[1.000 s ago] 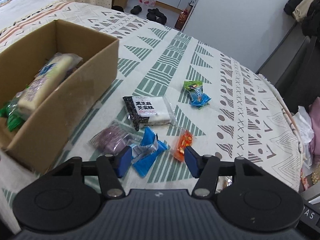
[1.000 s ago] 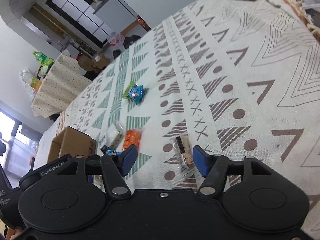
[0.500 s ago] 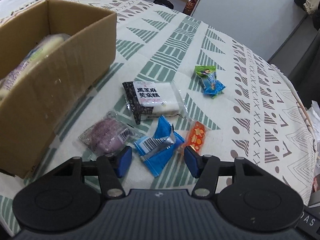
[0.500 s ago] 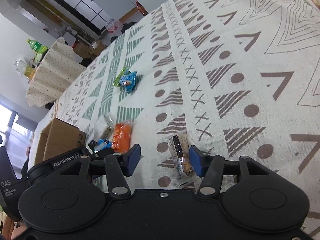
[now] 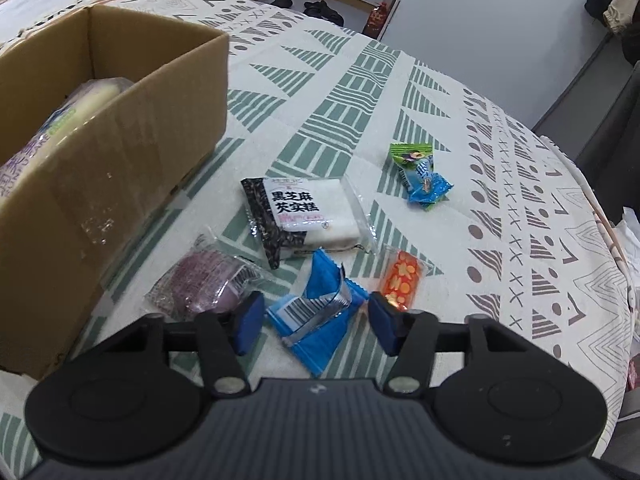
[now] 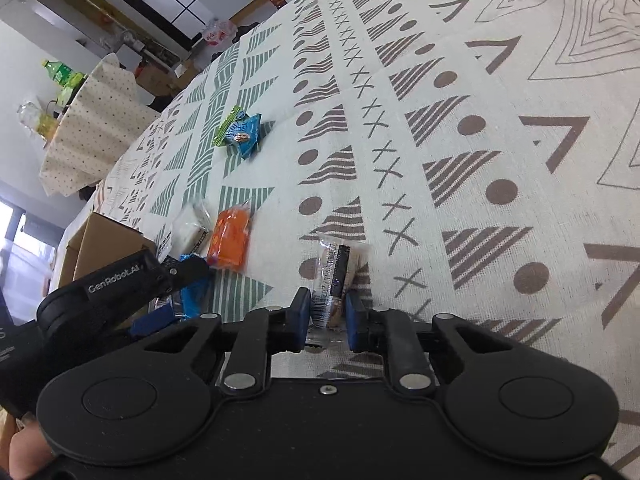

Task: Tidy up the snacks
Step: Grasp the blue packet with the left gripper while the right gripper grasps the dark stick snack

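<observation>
the snacks lie scattered on a patterned cloth (image 5: 360,92) over the surface, waiting to go into the cardboard box (image 5: 120,136) at the far left, which already holds a long pale packet (image 5: 68,116). that is probably why both grippers are down low among them, each after its own piece.

the right gripper (image 6: 328,320) is clenched on a clear-wrapped bar (image 6: 334,272); its blue fingers (image 6: 300,318) pinch the near end of the wrapper, the rest lying flat on the cloth and pointing away. gripping one end looks like the easy way to lift a thin, flat packet.

the left gripper (image 5: 314,320) straddles a blue packet (image 5: 320,316) and its fingers (image 5: 249,322) are closing, though they are not pressing on it yet, as far as i can see. just left of it sits a purple snack (image 5: 204,284), just right an orange one (image 5: 402,282), and beyond it a black-and-white cake packet (image 5: 308,212). a green-and-blue candy (image 5: 420,176) lies well apart, farther right.

the crowding there could make the fingers catch a neighbour's wrapper.
</observation>
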`<state>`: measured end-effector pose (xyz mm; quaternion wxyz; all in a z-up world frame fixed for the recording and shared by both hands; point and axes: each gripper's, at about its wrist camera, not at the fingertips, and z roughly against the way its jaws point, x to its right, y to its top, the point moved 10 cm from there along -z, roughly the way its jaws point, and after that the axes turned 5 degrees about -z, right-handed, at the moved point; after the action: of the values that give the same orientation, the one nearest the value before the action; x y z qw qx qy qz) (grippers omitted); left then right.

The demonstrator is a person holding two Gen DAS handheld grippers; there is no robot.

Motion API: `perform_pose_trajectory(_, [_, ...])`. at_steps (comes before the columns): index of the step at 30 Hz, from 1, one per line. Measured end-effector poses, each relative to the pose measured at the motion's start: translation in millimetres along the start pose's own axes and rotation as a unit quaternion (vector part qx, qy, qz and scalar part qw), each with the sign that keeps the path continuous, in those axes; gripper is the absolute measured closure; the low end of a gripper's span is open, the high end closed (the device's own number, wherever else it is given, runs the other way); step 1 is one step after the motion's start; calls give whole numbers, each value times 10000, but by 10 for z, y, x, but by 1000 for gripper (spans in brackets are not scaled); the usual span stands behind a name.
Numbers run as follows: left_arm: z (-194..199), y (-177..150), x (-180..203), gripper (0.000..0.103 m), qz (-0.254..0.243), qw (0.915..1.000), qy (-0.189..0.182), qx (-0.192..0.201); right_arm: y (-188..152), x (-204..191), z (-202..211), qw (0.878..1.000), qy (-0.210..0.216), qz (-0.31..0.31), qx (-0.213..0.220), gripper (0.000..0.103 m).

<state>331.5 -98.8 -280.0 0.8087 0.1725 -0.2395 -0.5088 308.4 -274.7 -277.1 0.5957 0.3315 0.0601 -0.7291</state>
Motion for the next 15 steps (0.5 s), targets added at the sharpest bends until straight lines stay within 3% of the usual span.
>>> perform_pose_trajectory(2, [24, -17, -5, 71, 27, 10000, -38, -25, -5, -11, 24, 10000, -5, 14, 22, 85])
perform_pose_trajectory(15, [613, 48, -48, 71, 250, 9984, -443, 228, 6, -156, 271, 9992, 220, 99, 314, 85])
